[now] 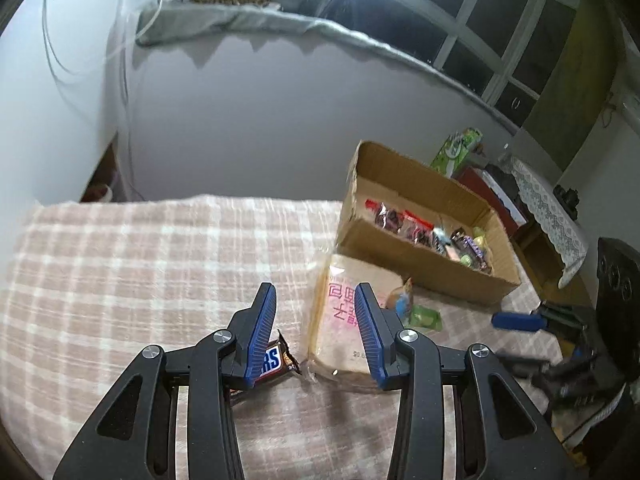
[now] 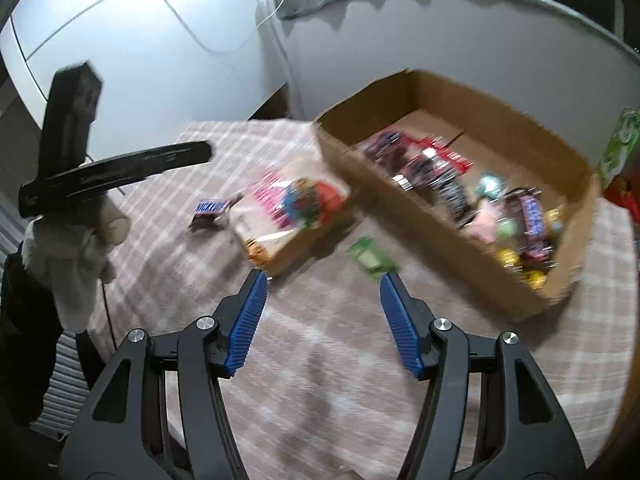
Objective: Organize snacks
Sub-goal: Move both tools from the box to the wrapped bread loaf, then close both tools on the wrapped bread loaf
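Mostly done: the brown cardboard box (image 2: 452, 240) is well stocked, but a Snickers bar (image 1: 272, 360), a clear-wrapped bread pack (image 1: 344, 320) and a small green packet (image 2: 372, 258) are left on the checked table (image 1: 140, 280). Both the left hand-held gripper (image 1: 314, 298) and the right hand-held gripper (image 2: 322, 280) are spread, nothing held.

Matt corrugated cardboard box (image 1: 420, 256); woven checked cloth covering the surface (image 1: 140, 264); glossy plastic-film snack wrappers (image 1: 416, 228); clear shiny bread bag (image 1: 348, 320); ribbed blue pads (image 2: 248, 316) on smooth black plastic jaws.
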### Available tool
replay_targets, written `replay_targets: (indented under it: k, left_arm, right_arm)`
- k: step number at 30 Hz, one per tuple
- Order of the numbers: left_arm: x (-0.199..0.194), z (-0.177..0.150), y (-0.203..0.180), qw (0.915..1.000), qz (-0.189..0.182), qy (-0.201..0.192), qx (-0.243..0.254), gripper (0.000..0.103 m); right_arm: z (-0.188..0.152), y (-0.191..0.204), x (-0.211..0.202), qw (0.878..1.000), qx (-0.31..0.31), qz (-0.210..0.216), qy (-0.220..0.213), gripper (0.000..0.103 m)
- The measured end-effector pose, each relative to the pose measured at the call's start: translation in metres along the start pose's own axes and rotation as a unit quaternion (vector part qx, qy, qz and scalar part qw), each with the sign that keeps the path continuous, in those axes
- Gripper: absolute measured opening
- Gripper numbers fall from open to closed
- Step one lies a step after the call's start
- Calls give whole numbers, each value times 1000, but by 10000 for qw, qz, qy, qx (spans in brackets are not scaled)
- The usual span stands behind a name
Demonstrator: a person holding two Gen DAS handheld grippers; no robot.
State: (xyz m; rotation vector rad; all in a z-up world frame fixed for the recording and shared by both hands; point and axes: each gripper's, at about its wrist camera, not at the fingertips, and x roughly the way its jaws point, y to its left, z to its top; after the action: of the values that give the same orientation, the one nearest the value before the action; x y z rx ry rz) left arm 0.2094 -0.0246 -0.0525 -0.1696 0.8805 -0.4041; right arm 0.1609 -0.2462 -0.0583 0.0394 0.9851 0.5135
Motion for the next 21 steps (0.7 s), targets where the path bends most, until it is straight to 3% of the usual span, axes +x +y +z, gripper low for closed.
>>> replay_targets:
  k: [13, 21]
  left_arm:
    - [53, 4, 2, 9966, -454, 641, -267, 39]
    - [59, -3, -3, 9938, -744, 757, -328, 38]
  right_arm:
    - [10, 18, 65, 9979, 254, 453, 378, 57]
    - [10, 21, 77, 9951, 415, 784, 424, 40]
